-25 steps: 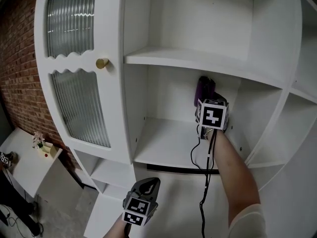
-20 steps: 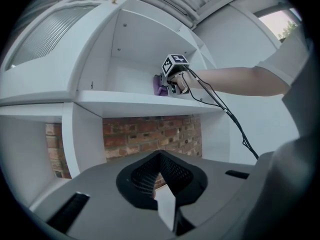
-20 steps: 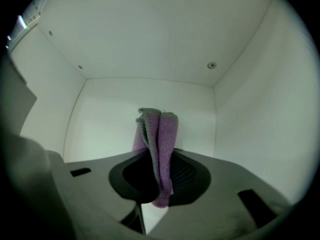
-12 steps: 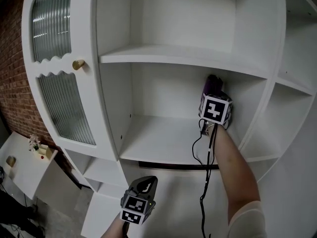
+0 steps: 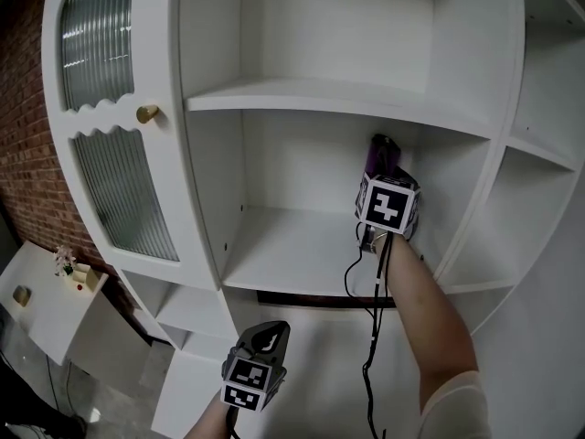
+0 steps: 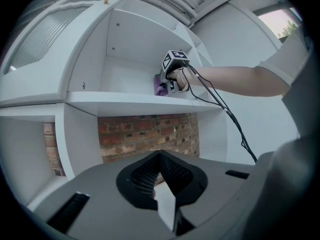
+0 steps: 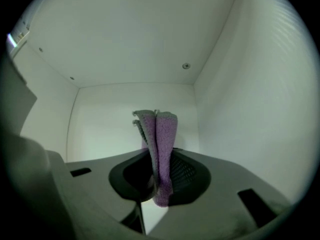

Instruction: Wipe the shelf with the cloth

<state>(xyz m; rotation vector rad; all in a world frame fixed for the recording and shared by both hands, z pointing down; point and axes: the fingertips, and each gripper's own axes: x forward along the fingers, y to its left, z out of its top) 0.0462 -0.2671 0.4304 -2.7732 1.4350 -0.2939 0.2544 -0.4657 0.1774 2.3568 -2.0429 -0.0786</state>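
In the head view my right gripper (image 5: pixel 383 177) reaches into the middle compartment of the white cabinet, near its back right corner. It is shut on a purple cloth (image 5: pixel 381 155). The right gripper view shows the cloth (image 7: pixel 160 139) folded and pinched between the jaws, sticking out toward the back wall. I cannot tell whether it touches the wall. The cloth hangs above the shelf board (image 5: pixel 292 254). My left gripper (image 5: pixel 269 337) stays low, below that shelf, jaws together and holding nothing. From the left gripper view, my right gripper (image 6: pixel 169 82) and cloth (image 6: pixel 160 89) appear above the shelf (image 6: pixel 125 103).
A ribbed-glass door (image 5: pixel 123 190) with a brass knob (image 5: pixel 146 113) stands at the left. Another shelf (image 5: pixel 347 103) lies close above the right gripper. A black cable (image 5: pixel 375 318) hangs along the right forearm. Brick wall (image 5: pixel 23 163) and a small white table (image 5: pixel 41 309) sit at the left.
The head view panned so the cabinet slid left in the picture. My right gripper with the cloth has edged slightly left inside the compartment. The left gripper has barely moved.
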